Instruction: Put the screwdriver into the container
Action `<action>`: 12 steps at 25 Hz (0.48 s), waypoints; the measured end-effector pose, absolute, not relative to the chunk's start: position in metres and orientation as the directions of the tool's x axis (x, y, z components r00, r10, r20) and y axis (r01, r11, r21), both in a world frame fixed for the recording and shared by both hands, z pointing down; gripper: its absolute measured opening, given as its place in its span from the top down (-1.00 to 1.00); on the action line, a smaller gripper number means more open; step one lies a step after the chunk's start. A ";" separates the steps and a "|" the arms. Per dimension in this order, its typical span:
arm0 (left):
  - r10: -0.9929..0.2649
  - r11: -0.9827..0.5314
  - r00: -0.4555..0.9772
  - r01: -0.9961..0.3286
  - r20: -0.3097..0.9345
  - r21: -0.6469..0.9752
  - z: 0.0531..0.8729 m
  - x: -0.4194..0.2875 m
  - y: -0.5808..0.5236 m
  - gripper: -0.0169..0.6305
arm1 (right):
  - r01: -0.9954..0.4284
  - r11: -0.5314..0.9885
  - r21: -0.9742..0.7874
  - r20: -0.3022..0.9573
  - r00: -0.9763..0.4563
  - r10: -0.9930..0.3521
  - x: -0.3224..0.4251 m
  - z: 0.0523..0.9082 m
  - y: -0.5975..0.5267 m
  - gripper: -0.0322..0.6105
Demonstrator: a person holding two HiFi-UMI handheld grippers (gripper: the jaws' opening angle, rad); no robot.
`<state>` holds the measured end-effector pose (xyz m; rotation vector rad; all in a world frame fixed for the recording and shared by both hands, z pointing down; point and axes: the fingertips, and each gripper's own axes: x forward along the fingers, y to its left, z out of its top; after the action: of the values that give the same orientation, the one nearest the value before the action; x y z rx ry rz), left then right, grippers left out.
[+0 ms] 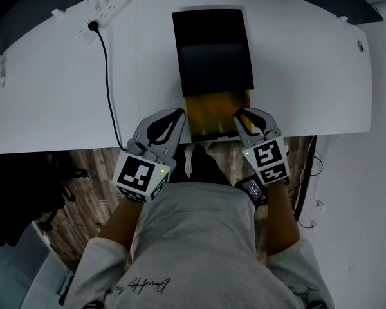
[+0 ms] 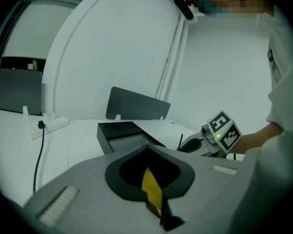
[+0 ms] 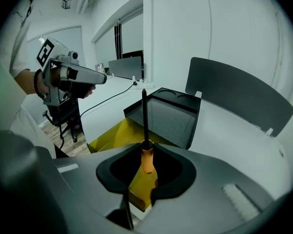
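A screwdriver with an orange handle and a black shaft stands upright between the jaws of my right gripper, which is shut on its handle. In the head view that gripper hangs over the right edge of a yellow tray at the table's front edge; the screwdriver does not show there. Behind the tray lies the black container, its lid raised at the back. My left gripper sits at the tray's left edge, its jaws together with only yellow showing through the gap.
A white power strip lies at the back left, and its black cable runs down to the table's front edge. A dark chair base stands on the wooden floor at the left. Loose cables hang at the right.
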<state>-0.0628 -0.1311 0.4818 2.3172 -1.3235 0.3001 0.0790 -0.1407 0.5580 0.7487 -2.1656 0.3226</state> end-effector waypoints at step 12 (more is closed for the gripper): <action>-0.753 -0.428 0.512 -0.858 0.412 0.284 0.488 -0.065 -0.128 0.95 | -0.537 0.841 0.066 0.820 -0.450 -0.353 0.068 0.586 -0.140 0.62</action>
<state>-0.0651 -0.1281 0.4881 2.3002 -1.3205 0.3070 0.0680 -0.1399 0.5864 0.6495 -2.0873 0.2513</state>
